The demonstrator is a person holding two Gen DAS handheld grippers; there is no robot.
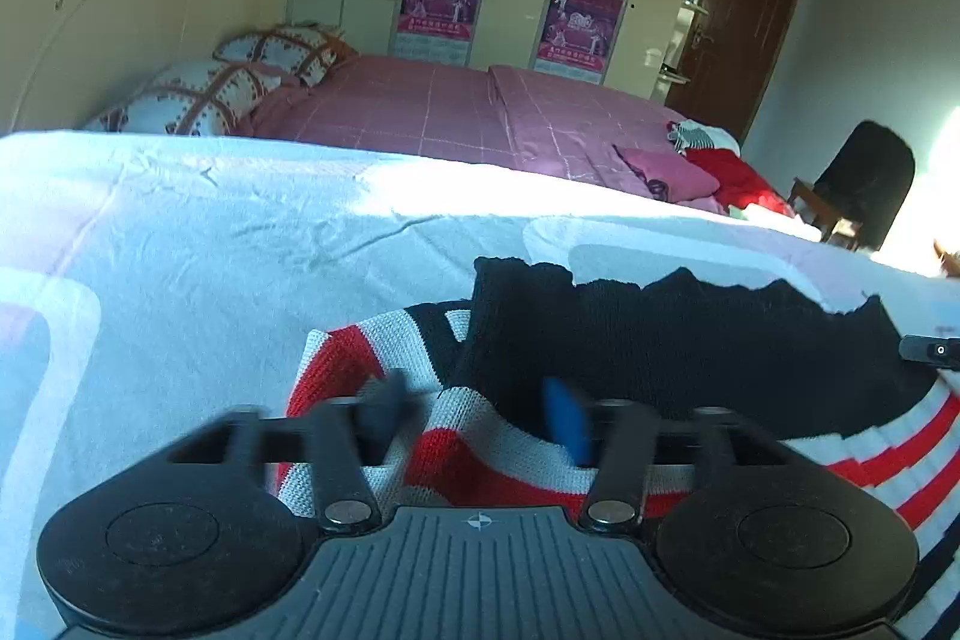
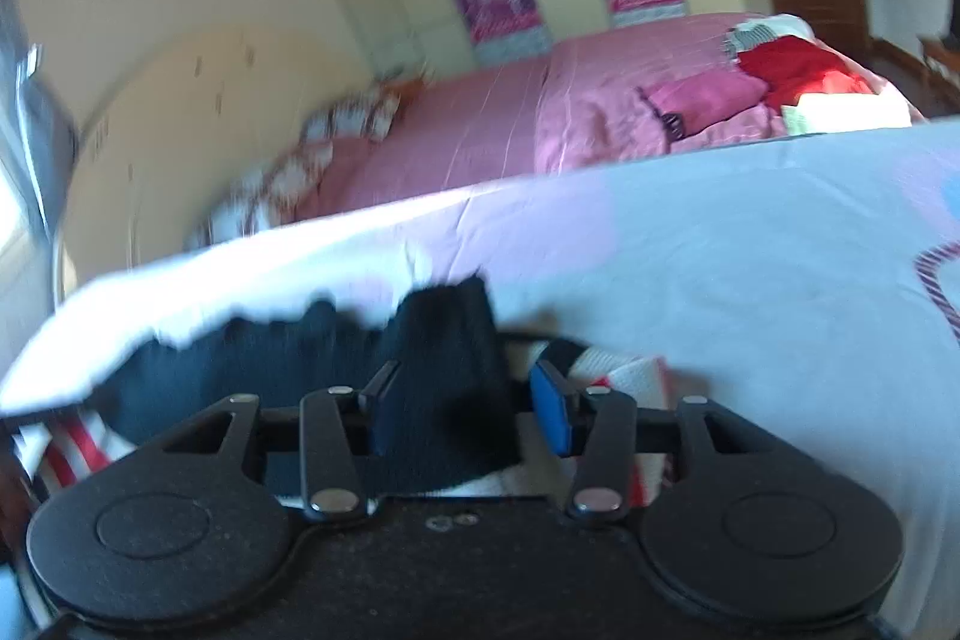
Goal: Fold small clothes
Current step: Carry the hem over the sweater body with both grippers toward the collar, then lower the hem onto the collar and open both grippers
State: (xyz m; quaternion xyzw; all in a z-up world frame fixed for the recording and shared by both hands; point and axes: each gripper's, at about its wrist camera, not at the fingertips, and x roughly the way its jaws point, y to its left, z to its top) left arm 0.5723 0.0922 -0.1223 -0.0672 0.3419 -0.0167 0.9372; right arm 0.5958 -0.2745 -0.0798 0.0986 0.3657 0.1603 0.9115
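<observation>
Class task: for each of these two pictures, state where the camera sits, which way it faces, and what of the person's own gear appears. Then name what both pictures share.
Left wrist: rides the left hand-held gripper, facing across a white sheet toward wardrobes; its fingers straddle a striped knit sweater.
Right wrist: rides the right hand-held gripper, facing likewise.
Shared: sweater, sheet, pink bed.

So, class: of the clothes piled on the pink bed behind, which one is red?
The red garment at the pile's right, beside the flat pink piece and below the black-and-white striped one.
</observation>
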